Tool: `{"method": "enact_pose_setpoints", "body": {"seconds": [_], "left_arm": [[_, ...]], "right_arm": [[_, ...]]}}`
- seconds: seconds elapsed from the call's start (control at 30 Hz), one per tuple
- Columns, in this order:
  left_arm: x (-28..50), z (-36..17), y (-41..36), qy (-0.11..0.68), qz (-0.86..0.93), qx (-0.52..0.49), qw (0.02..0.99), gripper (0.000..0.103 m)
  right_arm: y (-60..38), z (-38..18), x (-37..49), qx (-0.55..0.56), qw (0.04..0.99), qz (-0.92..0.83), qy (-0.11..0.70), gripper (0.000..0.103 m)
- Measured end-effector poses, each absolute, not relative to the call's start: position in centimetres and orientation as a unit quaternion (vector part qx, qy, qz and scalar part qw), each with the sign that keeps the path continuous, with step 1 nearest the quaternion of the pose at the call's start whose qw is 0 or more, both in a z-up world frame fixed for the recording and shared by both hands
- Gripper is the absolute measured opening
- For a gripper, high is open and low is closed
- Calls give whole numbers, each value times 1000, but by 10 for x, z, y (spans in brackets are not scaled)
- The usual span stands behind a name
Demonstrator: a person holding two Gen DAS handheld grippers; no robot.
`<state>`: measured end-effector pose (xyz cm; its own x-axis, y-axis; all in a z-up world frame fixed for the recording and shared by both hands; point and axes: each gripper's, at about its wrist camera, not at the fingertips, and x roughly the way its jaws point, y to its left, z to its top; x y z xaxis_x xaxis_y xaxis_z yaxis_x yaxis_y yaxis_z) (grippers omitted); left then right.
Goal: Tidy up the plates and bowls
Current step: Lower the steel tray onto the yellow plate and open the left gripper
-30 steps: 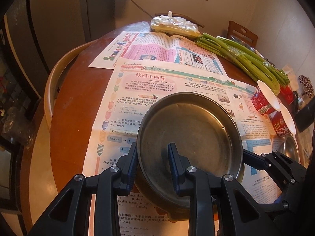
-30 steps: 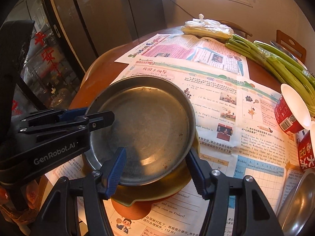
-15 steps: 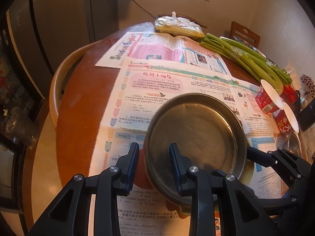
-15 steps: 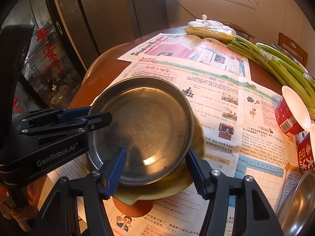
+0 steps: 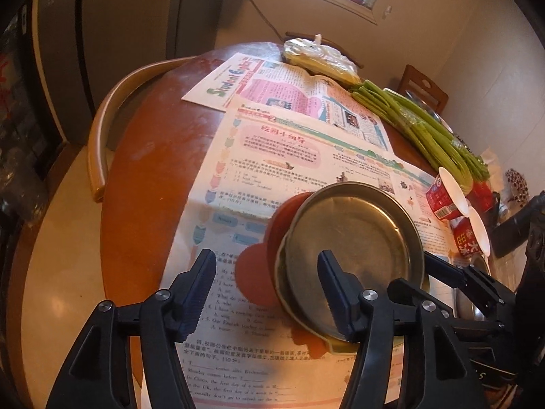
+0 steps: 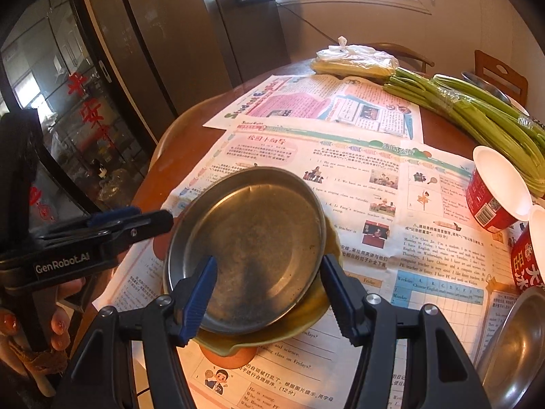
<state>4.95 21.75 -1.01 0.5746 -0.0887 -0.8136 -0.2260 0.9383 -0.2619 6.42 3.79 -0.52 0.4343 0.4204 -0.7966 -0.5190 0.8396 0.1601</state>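
Note:
A steel plate (image 5: 354, 242) (image 6: 252, 245) rests on a yellow-green dish (image 6: 306, 320) (image 5: 340, 342), which sits on an orange-red bowl (image 5: 279, 218) (image 6: 228, 356); the stack stands on newspapers on the round wooden table (image 5: 143, 170). My left gripper (image 5: 267, 291) is open, just left of and short of the stack, holding nothing. It shows from the side in the right wrist view (image 6: 136, 221). My right gripper (image 6: 267, 294) is open with its fingers either side of the plate's near rim. Its arm shows in the left wrist view (image 5: 470, 283).
Two red instant-noodle cups (image 6: 494, 191) (image 5: 449, 194) and another steel bowl (image 6: 514, 344) are at the right. Green stalks (image 6: 477, 112) and a plastic bag (image 6: 354, 59) lie at the back. A chair back (image 5: 102, 126) curves by the table's left edge.
My left gripper let go of the steel plate's rim, opened wide and pulled back left. The plate now rests on the stack. The right gripper stayed open around it.

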Motion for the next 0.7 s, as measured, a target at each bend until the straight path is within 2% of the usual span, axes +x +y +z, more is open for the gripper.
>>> {"method": "enact_pose_setpoints", "body": {"seconds": [0.27, 0.33, 0.4, 0.7], "left_arm": [[45, -17, 216, 468, 40, -174, 866, 65], [45, -20, 216, 471, 40, -175, 864, 65], [46, -23, 216, 474, 40, -180, 861, 65], [42, -30, 214, 479, 13, -217, 850, 68]], "right_arm": [[47, -8, 59, -81, 846, 277, 448, 67], [45, 0, 56, -99, 864, 258, 421, 67], [46, 5, 53, -115, 874, 251, 400, 72], [1, -6, 80, -33, 853, 240, 462, 72]]}}
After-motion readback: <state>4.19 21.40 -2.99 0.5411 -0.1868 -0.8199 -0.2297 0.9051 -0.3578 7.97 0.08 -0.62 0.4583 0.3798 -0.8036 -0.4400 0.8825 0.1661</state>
